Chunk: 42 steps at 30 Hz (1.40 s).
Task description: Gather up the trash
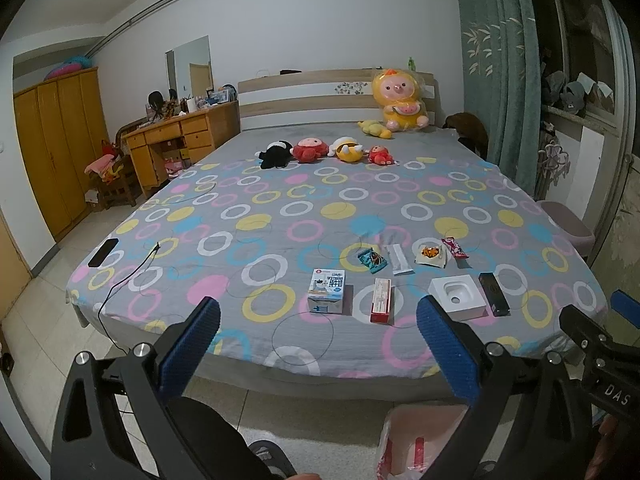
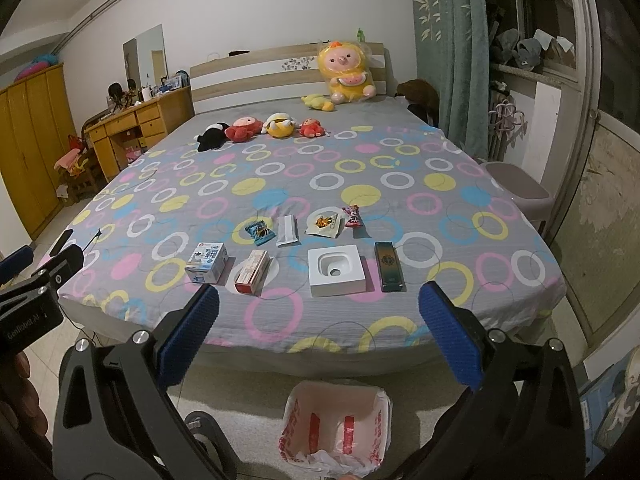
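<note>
Haven't started really: both my left claw (image 1: 318,322) and right claw (image 2: 319,308) are wide open and empty, eight bits of trash (image 2: 338,271) on the bed (image 2: 460,312), bin (image 2: 336,424) nearly empty.

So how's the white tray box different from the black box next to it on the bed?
The white tray box is square and open on top, showing a molded recess; the black box is long, narrow and closed. The white one is plain, while the black one has a faint emblem. Both lie flat in the near row of the bed, untouched.
</note>
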Each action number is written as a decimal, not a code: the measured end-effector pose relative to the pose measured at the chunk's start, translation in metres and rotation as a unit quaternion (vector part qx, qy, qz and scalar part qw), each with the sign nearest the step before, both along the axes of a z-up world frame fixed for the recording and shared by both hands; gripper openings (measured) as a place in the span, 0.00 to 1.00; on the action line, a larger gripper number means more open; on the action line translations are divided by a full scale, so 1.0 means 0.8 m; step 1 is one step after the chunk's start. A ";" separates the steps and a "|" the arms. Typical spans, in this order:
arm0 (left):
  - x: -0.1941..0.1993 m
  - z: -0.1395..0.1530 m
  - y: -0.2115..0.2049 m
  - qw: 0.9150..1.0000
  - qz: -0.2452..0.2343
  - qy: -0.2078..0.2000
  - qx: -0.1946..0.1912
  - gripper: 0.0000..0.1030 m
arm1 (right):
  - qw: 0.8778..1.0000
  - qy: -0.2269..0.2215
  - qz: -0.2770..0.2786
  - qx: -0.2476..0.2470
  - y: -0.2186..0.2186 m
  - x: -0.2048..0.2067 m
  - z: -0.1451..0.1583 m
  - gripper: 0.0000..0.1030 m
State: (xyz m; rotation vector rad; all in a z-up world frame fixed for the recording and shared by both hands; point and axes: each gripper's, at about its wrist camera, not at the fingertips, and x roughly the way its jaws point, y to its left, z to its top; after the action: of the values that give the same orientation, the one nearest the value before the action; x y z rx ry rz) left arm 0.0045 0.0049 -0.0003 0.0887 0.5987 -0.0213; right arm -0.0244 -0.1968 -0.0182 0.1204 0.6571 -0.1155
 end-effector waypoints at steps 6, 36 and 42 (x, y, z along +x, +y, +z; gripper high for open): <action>-0.001 -0.002 0.003 1.000 -0.001 0.000 0.001 0.94 | 1.000 -0.002 -0.002 -0.002 -0.001 0.001 -0.001 0.95; 0.006 -0.024 -0.015 1.000 -0.008 0.015 0.010 0.94 | 1.000 0.007 -0.005 0.008 -0.022 0.009 -0.009 0.95; 0.006 -0.024 -0.013 1.000 -0.007 0.015 0.010 0.94 | 1.000 0.007 -0.005 0.006 -0.021 0.009 -0.008 0.95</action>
State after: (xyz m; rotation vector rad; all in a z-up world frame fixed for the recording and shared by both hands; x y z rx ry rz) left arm 0.0094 -0.0054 -0.0196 0.1120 0.6290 -0.0312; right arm -0.0170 -0.2132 -0.0242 0.1336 0.6711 -0.1222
